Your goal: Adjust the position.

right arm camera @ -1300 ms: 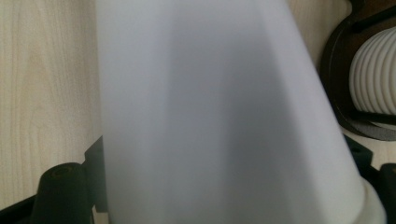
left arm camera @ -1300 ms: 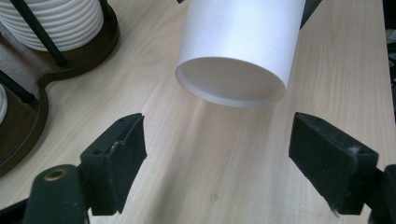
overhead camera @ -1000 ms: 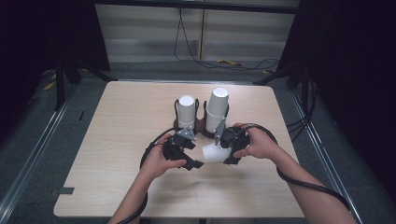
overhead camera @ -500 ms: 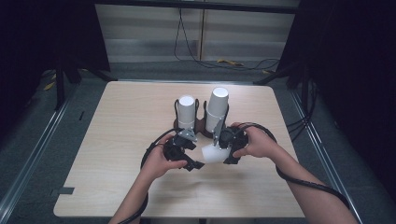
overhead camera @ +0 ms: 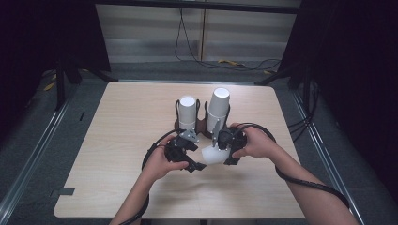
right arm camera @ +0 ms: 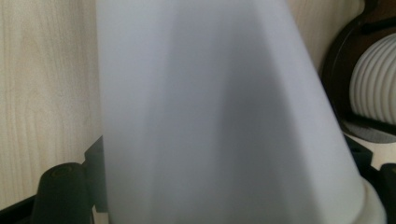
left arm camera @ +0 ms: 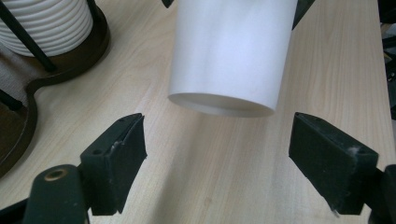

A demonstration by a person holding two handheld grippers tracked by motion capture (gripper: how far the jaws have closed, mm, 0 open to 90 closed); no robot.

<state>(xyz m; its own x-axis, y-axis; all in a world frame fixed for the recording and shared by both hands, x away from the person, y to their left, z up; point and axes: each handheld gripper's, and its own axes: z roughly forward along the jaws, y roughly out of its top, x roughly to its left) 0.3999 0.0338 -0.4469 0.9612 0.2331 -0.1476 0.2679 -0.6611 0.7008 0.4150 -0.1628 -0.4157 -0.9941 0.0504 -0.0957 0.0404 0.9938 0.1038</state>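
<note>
The right tongs are clamped on a white paper cup, held on its side just above the counter, its base end pointing toward the left tongs. In the right gripper view the cup's wall hides both pads, so the contact points cannot be made out. The left tongs stand spread wide and grasp nothing; the cup's base end lies just ahead of them, its far end cut off by the frame. Behind both hands stands a dark wire holder carrying two stacks of ribbed white cups, its base partly hidden.
</note>
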